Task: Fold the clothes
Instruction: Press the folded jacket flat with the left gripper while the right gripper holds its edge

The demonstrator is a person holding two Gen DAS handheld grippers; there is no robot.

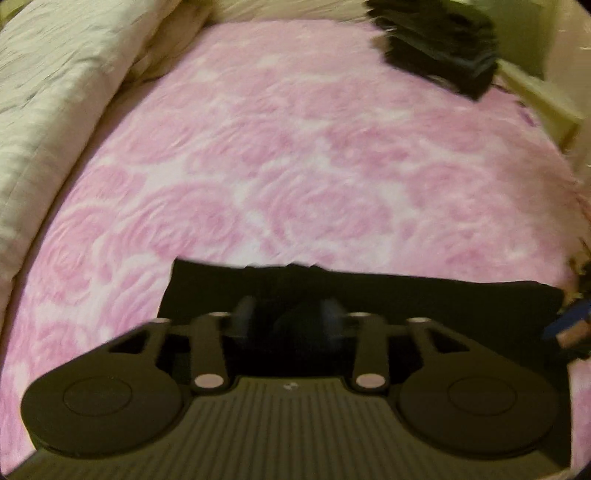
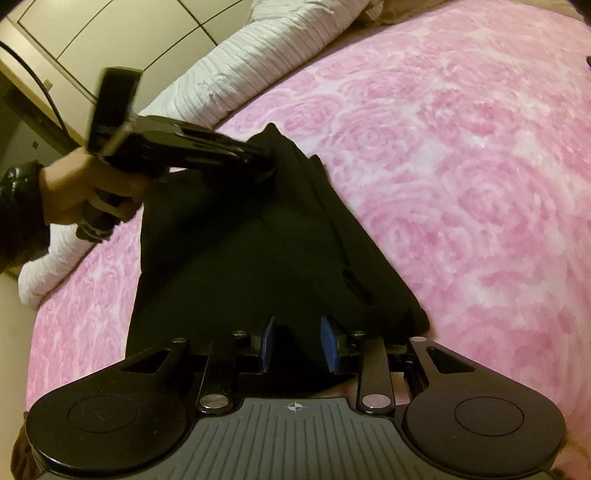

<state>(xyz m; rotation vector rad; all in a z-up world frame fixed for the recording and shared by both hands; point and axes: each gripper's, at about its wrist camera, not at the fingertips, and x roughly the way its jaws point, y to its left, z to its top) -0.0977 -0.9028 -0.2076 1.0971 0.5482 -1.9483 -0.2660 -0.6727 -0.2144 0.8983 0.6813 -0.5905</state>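
Observation:
A black garment (image 2: pixel 236 251) lies on the pink rose-patterned bedspread (image 2: pixel 461 166). In the right wrist view my right gripper (image 2: pixel 299 343) has its blue pads a short gap apart with black cloth between them at the garment's near edge. My left gripper (image 2: pixel 267 168) reaches in from the left and pinches the garment's far corner, lifting it into a peak. In the left wrist view the left gripper (image 1: pixel 288 317) has dark cloth between its fingers, and the garment (image 1: pixel 406 295) stretches right along the bed.
A stack of folded dark clothes (image 1: pixel 439 44) sits at the far right of the bed. Cream pillows (image 1: pixel 48 103) line the left side. A white ribbed pillow (image 2: pixel 251 62) and cupboard doors (image 2: pixel 110 29) are behind the left hand.

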